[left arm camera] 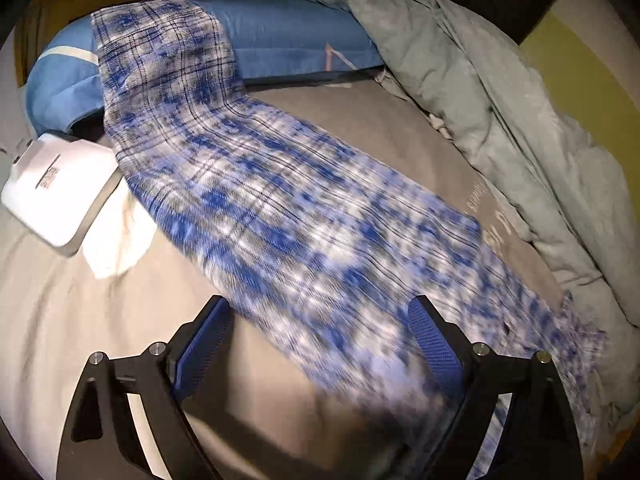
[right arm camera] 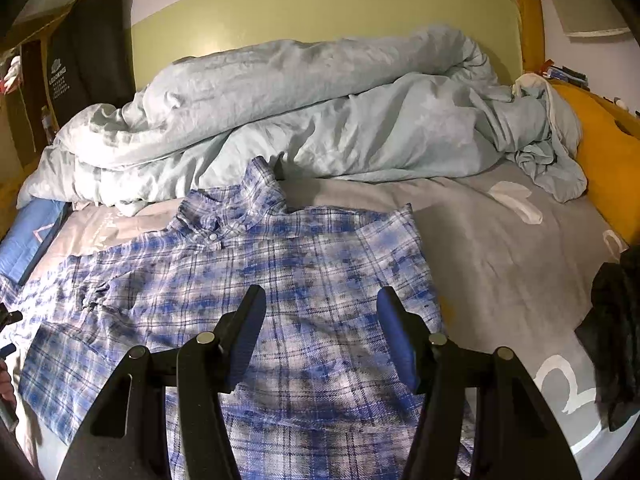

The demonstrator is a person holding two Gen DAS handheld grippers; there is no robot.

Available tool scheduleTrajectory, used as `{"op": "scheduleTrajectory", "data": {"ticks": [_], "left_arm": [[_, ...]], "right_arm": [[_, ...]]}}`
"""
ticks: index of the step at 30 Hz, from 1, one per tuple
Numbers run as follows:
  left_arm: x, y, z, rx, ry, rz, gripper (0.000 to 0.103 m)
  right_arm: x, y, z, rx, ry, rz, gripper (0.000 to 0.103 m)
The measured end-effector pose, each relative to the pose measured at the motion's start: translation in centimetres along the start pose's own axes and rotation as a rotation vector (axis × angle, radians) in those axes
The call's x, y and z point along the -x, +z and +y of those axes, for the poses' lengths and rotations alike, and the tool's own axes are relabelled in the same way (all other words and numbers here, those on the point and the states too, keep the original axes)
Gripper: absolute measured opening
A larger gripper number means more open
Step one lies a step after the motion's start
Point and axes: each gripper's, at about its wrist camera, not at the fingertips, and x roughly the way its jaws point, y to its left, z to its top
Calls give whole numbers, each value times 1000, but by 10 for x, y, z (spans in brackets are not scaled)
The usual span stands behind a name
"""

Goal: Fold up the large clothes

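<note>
One plaid shirt (right arm camera: pixel 280 280) (flat), two gaping tongs (right arm camera: pixel 322 312).

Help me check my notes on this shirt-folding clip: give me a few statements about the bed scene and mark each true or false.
1. The blue and white plaid button-up shirt lies spread on the grey bedsheet. True.
2. The right gripper is clamped on the shirt collar. False: its jaws stand open above the shirt body, holding nothing.
3. A crumpled pale blue-grey duvet is piled behind the shirt, along the green headboard. True.
4. The left gripper is shut. False: its jaws stand wide apart over plaid cloth.
5. A red pillow lies under the plaid sleeve. False: the sleeve drapes over a blue pillow.
</note>
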Motion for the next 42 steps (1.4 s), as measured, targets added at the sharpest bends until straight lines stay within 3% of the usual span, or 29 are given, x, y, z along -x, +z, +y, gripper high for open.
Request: {"op": "scheduleTrajectory", "data": {"ticks": [3, 9, 11, 13, 14, 15, 17, 20, 24, 25, 28, 33, 37, 39, 41, 42], "left_arm": [[-15, 5, 10, 11, 17, 26, 83], [-14, 18, 35, 81, 21, -24, 74], [-17, 22, 37, 87, 33, -49, 56], [-24, 27, 35, 55, 28, -55, 15], [-26, 28, 34, 46, -1, -57, 7], [-23, 28, 32, 42, -45, -72, 5], [-7, 28, 19, -3, -104, -141, 4], [40, 18, -19, -168, -230, -309, 4], [91, -5, -74, -291, -472, -284, 4], [102, -14, -89, -335, -496, -286, 4], [131, -55, -156, -543, -503, -295, 4], [120, -123, -226, -679, -577, -167, 4], [76, -171, -239, -780, -528, -44, 5], [56, -186, -239, -851, -457, 46, 7], [55, -189, -233, -855, -425, 53, 14], [59, -187, -230, -843, -426, 39, 22]], "right_arm": [[0, -1, 2, 9, -1, -1, 57], [1, -1, 4, 16, -3, 1, 57], [0, -2, 6, 24, -4, 3, 57], [0, -2, 8, 30, -4, 5, 57], [0, -2, 8, 32, -4, 4, 57], [0, -2, 8, 30, -4, 3, 57], [0, -2, 7, 26, -2, 1, 57], [-1, 0, 3, 11, 1, 4, 57], [-2, 0, 0, -16, 23, 8, 57], [-3, -1, 1, -19, 36, 15, 57], [-7, -3, 5, 10, 35, 27, 57], [-4, 0, -9, -39, 53, 22, 57], [-1, 4, -22, -80, 64, 14, 57], [-3, 4, -26, -97, 65, 17, 57], [-5, 4, -26, -101, 66, 26, 57], [-6, 3, -25, -98, 65, 29, 57]]}}
